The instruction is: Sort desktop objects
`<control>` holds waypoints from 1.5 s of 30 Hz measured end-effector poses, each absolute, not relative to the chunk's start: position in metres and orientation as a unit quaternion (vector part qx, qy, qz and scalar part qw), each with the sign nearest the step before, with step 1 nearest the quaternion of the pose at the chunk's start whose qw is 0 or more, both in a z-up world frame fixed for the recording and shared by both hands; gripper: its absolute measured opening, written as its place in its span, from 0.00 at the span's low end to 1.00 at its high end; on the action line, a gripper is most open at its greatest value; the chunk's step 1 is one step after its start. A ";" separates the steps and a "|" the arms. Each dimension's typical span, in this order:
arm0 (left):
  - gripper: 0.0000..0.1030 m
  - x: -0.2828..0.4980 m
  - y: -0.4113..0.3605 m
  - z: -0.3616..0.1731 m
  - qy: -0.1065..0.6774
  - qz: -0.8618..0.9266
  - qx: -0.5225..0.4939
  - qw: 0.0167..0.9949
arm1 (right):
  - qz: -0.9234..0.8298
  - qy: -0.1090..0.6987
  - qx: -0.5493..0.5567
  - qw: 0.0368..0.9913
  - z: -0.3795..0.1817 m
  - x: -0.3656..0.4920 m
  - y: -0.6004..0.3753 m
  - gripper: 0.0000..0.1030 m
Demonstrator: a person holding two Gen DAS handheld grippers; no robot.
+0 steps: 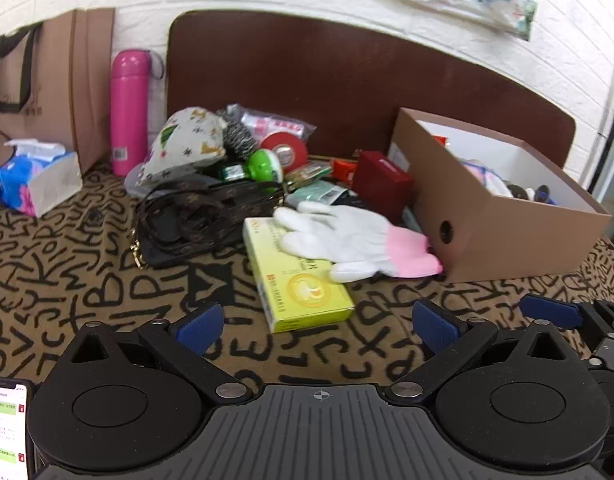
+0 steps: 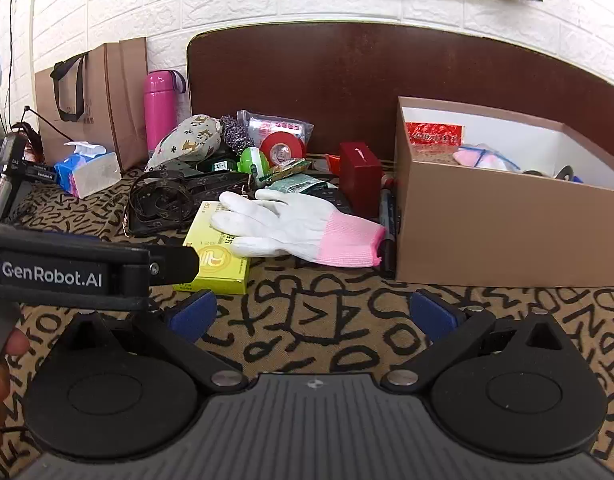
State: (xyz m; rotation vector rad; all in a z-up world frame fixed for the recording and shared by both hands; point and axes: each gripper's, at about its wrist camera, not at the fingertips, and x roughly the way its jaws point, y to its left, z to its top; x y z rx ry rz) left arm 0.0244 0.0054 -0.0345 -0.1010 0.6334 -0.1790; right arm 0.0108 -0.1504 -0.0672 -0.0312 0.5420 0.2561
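Note:
A white glove with a pink cuff (image 1: 347, 240) (image 2: 291, 226) lies across a yellow-green box (image 1: 299, 280) (image 2: 215, 256) in the middle of the lettered cloth. Behind them is a heap: a brown patterned strap bag (image 1: 195, 216) (image 2: 175, 200), a star-print pouch (image 1: 187, 140) (image 2: 191, 140), a red tape roll (image 1: 285, 150) (image 2: 282, 148), a green round item (image 1: 263, 164) (image 2: 253, 162), a red box (image 1: 381, 184) (image 2: 359, 176). A brown cardboard box (image 1: 507, 240) (image 2: 507, 240) with several items inside stands at the right. My left gripper (image 1: 317, 322) and right gripper (image 2: 313, 314) are open, empty, short of the glove.
A pink flask (image 1: 129, 112) (image 2: 159, 112), a paper bag (image 1: 47, 80) (image 2: 103, 100) and a tissue pack (image 1: 35, 180) (image 2: 87, 172) stand at the back left. A dark wooden board (image 1: 347, 80) (image 2: 387, 80) leans on the white brick wall. A phone (image 1: 5, 428) is at the lower left.

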 end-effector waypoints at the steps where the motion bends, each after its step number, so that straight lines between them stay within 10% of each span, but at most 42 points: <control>1: 1.00 0.026 0.007 -0.036 0.313 -0.085 -0.052 0.944 | 0.127 0.270 -0.012 0.954 -0.068 0.013 -0.150 1.00; 40: 0.89 0.123 0.036 -0.082 0.390 -0.111 -0.100 0.909 | 0.265 0.312 -0.071 0.910 -0.106 0.090 -0.078 0.64; 45: 0.71 0.124 0.034 -0.080 0.388 -0.130 -0.094 0.907 | 0.272 0.312 -0.078 0.907 -0.106 0.091 -0.075 0.47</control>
